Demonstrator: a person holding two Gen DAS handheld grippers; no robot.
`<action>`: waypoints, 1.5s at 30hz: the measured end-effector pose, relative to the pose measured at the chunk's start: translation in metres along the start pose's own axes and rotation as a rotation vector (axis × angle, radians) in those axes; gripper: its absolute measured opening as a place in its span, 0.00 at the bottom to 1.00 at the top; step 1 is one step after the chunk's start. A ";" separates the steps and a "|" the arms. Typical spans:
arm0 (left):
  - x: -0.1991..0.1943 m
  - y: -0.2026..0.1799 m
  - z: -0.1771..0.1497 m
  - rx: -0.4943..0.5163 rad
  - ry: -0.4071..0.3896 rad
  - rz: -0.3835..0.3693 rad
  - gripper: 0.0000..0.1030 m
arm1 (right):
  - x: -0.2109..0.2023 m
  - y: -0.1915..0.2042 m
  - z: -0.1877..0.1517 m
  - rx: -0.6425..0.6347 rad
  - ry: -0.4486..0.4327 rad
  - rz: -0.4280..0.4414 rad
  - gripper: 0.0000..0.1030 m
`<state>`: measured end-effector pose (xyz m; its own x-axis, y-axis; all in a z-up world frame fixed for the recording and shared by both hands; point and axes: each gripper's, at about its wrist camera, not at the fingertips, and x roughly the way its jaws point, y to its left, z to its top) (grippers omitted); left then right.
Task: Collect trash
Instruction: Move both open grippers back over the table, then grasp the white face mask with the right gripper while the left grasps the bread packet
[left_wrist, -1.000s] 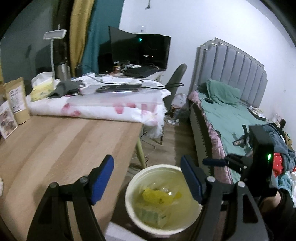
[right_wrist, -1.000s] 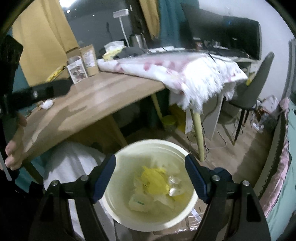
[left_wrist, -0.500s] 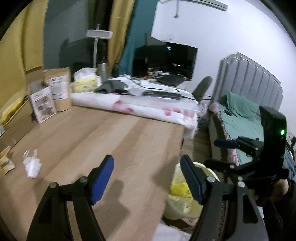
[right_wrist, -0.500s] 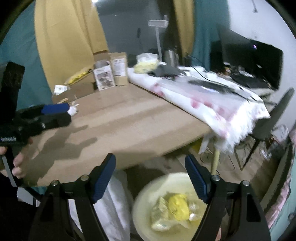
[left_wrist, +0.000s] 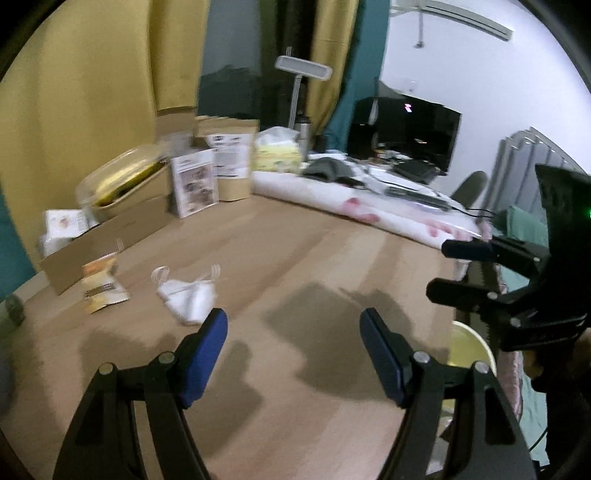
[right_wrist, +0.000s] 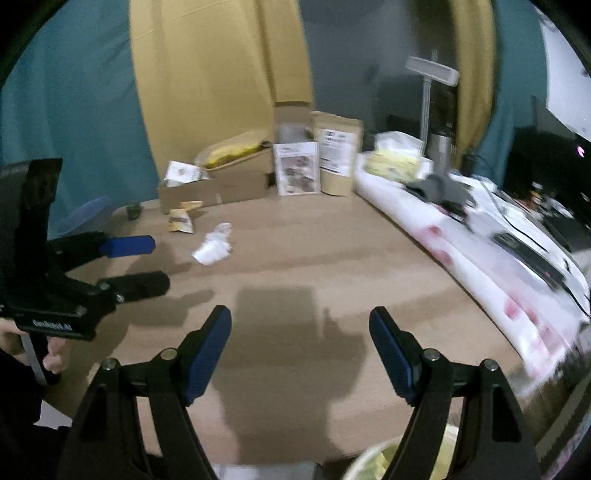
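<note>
The wooden table (left_wrist: 295, 258) fills both views. The left gripper (left_wrist: 293, 325) hovers level above it, jaws wide and holding nothing; the right gripper (right_wrist: 300, 325) hovers likewise, wide and unloaded. The bin (left_wrist: 469, 347) peeks past the table edge at four o'clock. A crumpled white tissue (left_wrist: 188, 297) lies at ten o'clock, a torn wrapper (left_wrist: 101, 286) just beside it.

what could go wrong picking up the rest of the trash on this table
1. The white face mask lies flat with thin loops; the open left gripper may pinch only a loop and drop it.
2. The crumpled wrapper lies right beside the cardboard box, so a finger could knock the box.
3. The bin sits below the table edge by the right gripper; a carry could clip it.
</note>
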<state>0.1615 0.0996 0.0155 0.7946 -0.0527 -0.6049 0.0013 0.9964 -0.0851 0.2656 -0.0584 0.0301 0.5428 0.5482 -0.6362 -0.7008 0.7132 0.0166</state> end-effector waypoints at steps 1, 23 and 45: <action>-0.001 0.009 -0.001 -0.006 0.003 0.013 0.72 | 0.004 0.005 0.004 -0.009 0.001 0.009 0.73; 0.027 0.125 -0.004 -0.082 0.081 0.146 0.72 | 0.150 0.066 0.071 -0.066 0.110 0.205 0.73; 0.061 0.197 -0.003 -0.224 0.101 0.266 0.72 | 0.244 0.092 0.084 -0.129 0.234 0.224 0.53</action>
<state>0.2086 0.2928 -0.0408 0.6853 0.1885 -0.7035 -0.3392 0.9374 -0.0793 0.3724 0.1772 -0.0591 0.2588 0.5594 -0.7875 -0.8516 0.5169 0.0873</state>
